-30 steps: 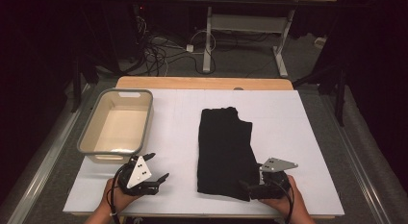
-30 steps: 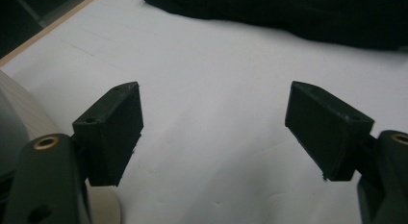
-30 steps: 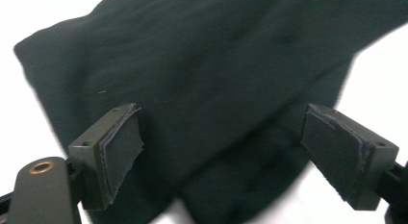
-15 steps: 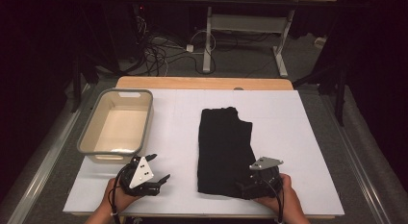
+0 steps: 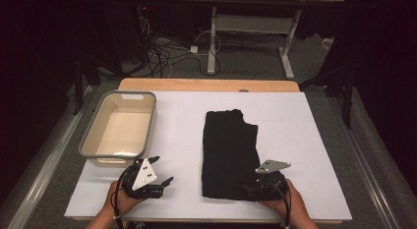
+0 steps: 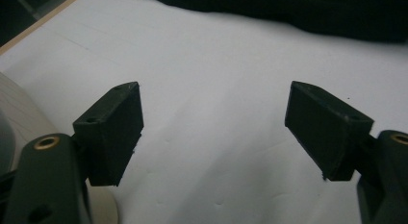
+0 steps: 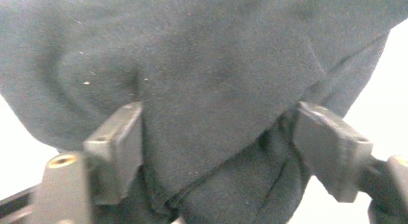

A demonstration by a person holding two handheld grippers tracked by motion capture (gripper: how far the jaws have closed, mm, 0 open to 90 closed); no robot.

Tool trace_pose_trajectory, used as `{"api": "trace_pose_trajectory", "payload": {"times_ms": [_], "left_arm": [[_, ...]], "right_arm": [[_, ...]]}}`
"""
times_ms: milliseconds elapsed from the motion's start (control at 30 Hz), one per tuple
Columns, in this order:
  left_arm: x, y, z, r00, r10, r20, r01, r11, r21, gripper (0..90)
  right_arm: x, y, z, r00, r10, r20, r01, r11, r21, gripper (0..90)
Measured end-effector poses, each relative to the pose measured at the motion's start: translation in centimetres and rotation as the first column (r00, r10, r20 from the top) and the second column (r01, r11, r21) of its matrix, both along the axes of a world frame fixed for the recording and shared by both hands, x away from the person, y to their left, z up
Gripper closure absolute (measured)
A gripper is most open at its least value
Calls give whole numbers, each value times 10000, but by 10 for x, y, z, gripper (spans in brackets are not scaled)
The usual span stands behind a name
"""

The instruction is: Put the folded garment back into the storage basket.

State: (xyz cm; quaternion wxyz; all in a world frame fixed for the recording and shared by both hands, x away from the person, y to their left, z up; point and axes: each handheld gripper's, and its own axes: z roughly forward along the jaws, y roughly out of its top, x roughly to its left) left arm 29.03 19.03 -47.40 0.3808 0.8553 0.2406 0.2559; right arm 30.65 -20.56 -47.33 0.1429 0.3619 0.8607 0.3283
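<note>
Since a sec ago we're sliding the right gripper [image 5: 248,191] leftward onto the near right corner of the black garment [image 5: 228,153]; its jaws are standing apart w/ the cloth bunching between them, not yet pinching. Left gripper [image 5: 160,172] is hardly shifting: it's resting on the table near the front edge, jaws spread wide over bare white surface, nothing between them, as the left gripper view [image 6: 214,132] is showing.

We're working on a white tabletop [image 5: 295,121] w/ a wooden strip along its far edge. A grey tub [image 5: 119,129] w/ a cream inside is sitting at the left, just beyond the left gripper. Room behind is dim: cables [image 5: 167,54] are lying tangled on grey floor, and a metal table frame [image 5: 251,35] is standing further back.

Garment is lying flat, folded into a long narrow rectangle running front to back, centre-right of the table, w/ an uneven far end. In the right gripper view the black garment [image 7: 202,70] is looking matte, slightly linty, its layered edge folding up between the jaws.
</note>
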Motion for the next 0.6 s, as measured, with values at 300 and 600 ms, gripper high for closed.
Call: {"api": "trace_pose_trajectory", "payload": {"times_ms": [300, 600], "left_arm": [[0, -4, -3, 10000, -84, -46, 85, 9998, 191, 206], [-1, -5, 0, 9999, -96, -138, 96, 9999, -54, 210]], "right_arm": [[-1, 1, 1, 9972, 646, 390, -654, 9977, 196, 680], [-1, -1, 1, 9955, 827, 468, -839, 9962, 225, 703]]}}
